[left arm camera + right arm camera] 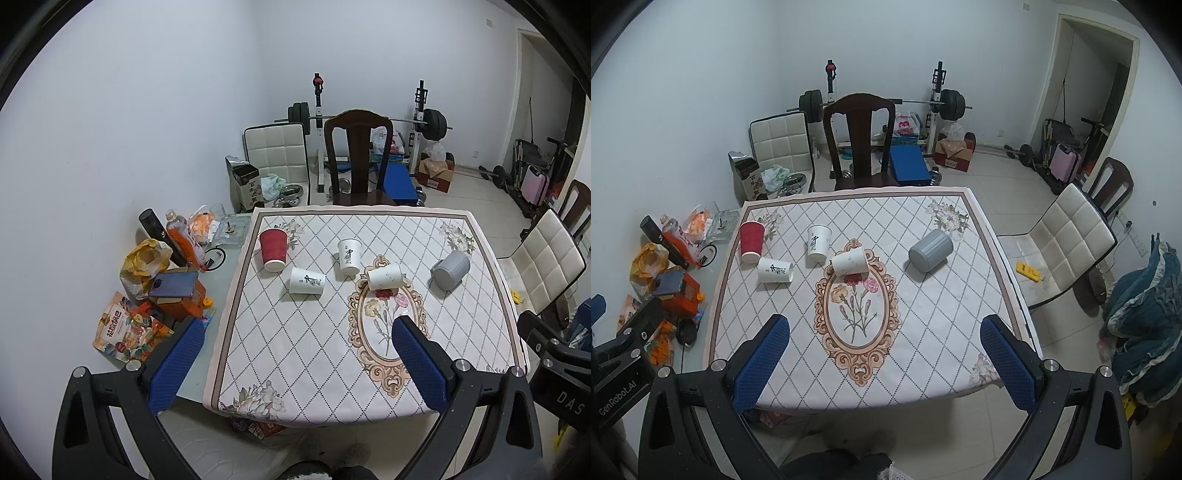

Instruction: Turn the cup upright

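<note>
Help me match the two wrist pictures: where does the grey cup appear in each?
Left wrist: grey cup at right of the table, near its edge.
Right wrist: grey cup right of centre.
Shared landmark: the dark wooden chair behind the table's far edge.

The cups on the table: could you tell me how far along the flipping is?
Nothing is done yet. The red cup, three white paper cups and the grey cup all lie tipped over. The left gripper and right gripper are open and empty, back from the cups.
</note>
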The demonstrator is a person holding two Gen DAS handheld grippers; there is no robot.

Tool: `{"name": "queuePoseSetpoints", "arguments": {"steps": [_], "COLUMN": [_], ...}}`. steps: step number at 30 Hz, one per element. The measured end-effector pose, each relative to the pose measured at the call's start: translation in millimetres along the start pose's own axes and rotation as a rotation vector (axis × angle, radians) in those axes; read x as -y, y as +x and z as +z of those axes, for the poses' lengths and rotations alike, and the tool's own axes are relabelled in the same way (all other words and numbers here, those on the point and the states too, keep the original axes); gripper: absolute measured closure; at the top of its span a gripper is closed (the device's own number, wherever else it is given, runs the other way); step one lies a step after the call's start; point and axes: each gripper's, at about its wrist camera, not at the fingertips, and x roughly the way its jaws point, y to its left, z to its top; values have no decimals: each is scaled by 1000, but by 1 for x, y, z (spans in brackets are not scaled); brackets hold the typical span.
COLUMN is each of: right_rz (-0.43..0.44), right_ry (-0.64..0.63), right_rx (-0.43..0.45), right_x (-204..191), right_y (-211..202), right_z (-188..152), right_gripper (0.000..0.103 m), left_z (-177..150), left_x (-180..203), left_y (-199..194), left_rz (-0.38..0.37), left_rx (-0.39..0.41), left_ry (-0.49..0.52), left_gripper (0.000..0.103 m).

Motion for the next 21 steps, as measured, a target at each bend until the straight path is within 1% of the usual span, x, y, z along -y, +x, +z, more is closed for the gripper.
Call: {"name": "queuePoseSetpoints", "arguments": {"steps": [6, 13, 15, 21], "right_rz": [2, 6, 5, 7], "right_ry": [-2, -6, -4, -6], "right_rx": [2, 5, 6, 6], "right_x": [1, 3, 2, 1], "right_y": [0, -3, -2, -12], "right_z": [-2, 5, 2, 7], "right_gripper": [0, 0, 0, 0], "left_z": [-2, 0, 0, 1], "left_x": [2, 1, 0, 0], "left_y": [-2, -3, -3, -4], "left_rz": [-1, -4, -3, -5], "left_rx": [13, 13, 13, 11], "left_ry": [1, 0, 0, -3], "left_gripper": [0, 0, 0, 0]}}
